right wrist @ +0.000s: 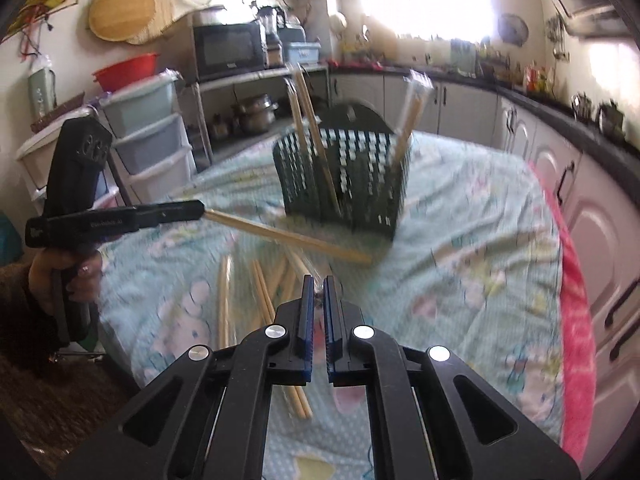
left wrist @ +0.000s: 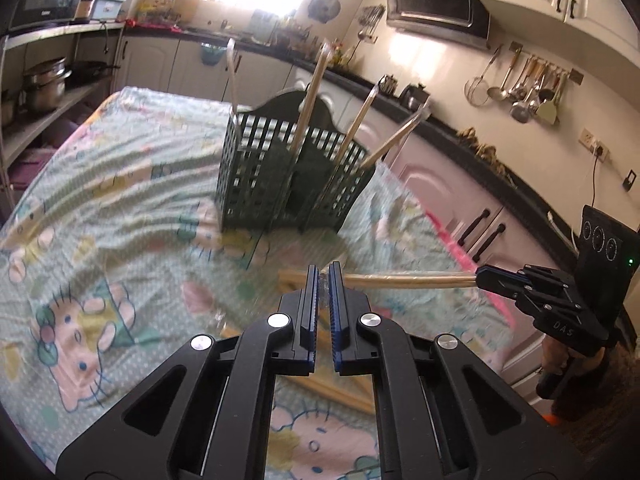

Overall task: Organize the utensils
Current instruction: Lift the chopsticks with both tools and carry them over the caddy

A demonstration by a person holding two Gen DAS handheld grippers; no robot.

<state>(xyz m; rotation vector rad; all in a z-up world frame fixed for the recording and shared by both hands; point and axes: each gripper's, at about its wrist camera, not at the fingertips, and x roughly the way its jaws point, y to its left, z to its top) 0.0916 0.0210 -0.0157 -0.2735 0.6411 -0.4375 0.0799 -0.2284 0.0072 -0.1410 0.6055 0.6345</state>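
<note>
A wrapped pair of chopsticks hangs above the table, one end pinched tight in the left gripper, the other in the right gripper. Behind stands the green basket, holding more pairs. Loose chopsticks lie below on the cartoon tablecloth. Kitchen cabinets stand nearby.

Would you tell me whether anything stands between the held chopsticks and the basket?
Nothing visible does. Only bare cloth lies between the chopsticks and the basket; the pairs already standing in it leave its open top partly free.
</note>
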